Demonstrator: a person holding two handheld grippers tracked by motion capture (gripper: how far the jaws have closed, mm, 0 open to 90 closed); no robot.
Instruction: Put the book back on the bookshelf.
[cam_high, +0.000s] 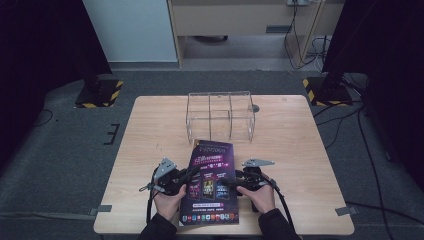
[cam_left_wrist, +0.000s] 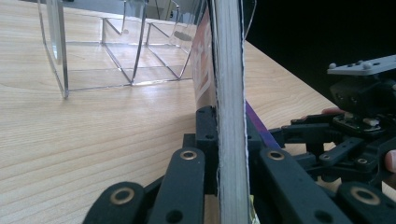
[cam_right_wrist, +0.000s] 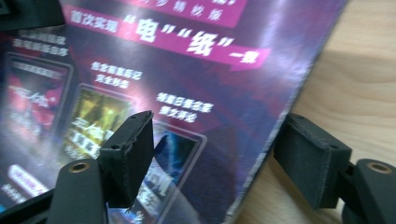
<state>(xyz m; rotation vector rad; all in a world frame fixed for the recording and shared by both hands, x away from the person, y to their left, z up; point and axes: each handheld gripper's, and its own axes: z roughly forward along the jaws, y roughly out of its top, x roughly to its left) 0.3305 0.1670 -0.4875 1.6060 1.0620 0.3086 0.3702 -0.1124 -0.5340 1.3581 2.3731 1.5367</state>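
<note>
At the near edge of the wooden surface, your left gripper is closed tight on the edge of the magazine, its jaws pinching the page block from both sides. Your right gripper stands wide open, one jaw over the glossy purple cover and the other below the opposite edge, gripping nothing yet. You look to be at the pick-up step, with the magazine partly lifted. Next, close the right gripper on that edge, then raise the magazine level and carry it toward the clear acrylic rack beyond, sliding it upright into a compartment.
</note>
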